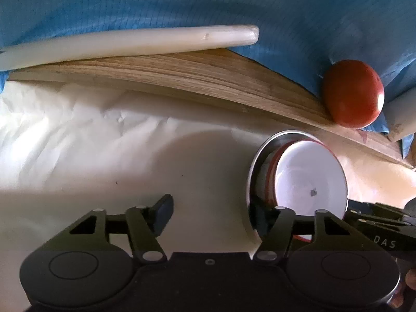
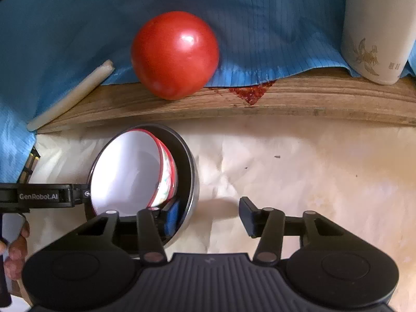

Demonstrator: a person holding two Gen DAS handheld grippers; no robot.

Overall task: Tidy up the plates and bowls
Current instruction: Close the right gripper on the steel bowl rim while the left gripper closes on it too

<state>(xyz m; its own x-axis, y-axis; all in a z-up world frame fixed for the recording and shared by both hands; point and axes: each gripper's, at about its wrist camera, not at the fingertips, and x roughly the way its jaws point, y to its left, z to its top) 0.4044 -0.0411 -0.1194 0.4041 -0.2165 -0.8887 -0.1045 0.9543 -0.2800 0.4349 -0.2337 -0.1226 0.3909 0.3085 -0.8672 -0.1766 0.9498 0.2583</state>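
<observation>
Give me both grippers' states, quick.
Left gripper: open, jaws astride the steel bowl rim, not pressing.
Right gripper: open, jaws astride the same bowl's rim, not pressing.

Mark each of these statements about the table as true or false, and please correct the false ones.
1. A white bowl with a red rim sits inside the metal bowl. True.
2. The tomato lies inside the metal bowl. False: it rests on the wooden surface beyond the bowls, at the edge of the cloth.
3. The right tool has one finger inside the metal bowl and the other outside it. True.
4. The cloth is green. False: it is blue.
5. The right tool is holding the white cup. False: the cup stands far from it, at the back on the right.
</observation>
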